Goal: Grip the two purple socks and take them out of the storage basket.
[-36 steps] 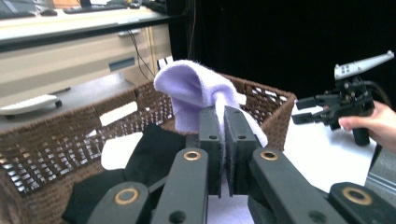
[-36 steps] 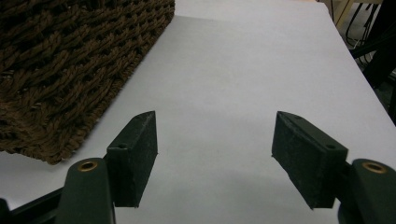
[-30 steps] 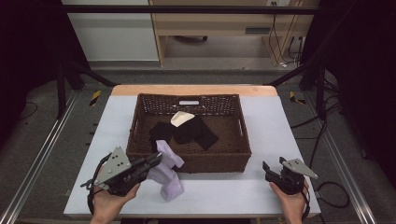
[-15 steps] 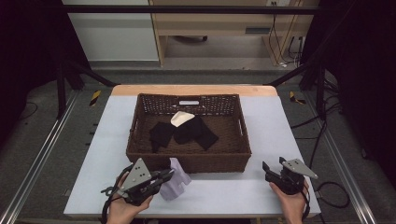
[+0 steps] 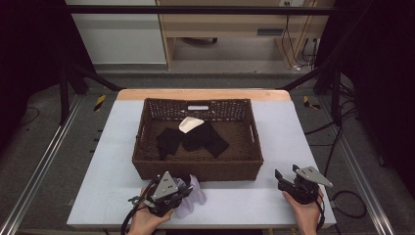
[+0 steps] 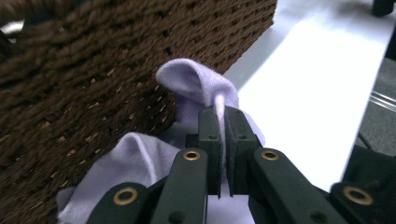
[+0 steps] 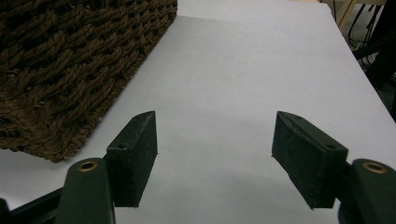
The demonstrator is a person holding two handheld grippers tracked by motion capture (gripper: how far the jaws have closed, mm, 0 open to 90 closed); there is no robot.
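The left tool [image 6: 219, 135] is clamped on a fold of the lilac cloth [image 5: 193, 196], which lies on the table [image 5: 244, 200] against the front wall of the basket [image 5: 200, 169]. The right tool [image 7: 215, 158] stands open and empty over bare table.

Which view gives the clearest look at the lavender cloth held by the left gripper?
The left gripper view: the lavender cloth sits close up, a fold pinched between the shut jaws of the left gripper, beside the wicker basket. The high view shows the cloth small, partly covered by that gripper.
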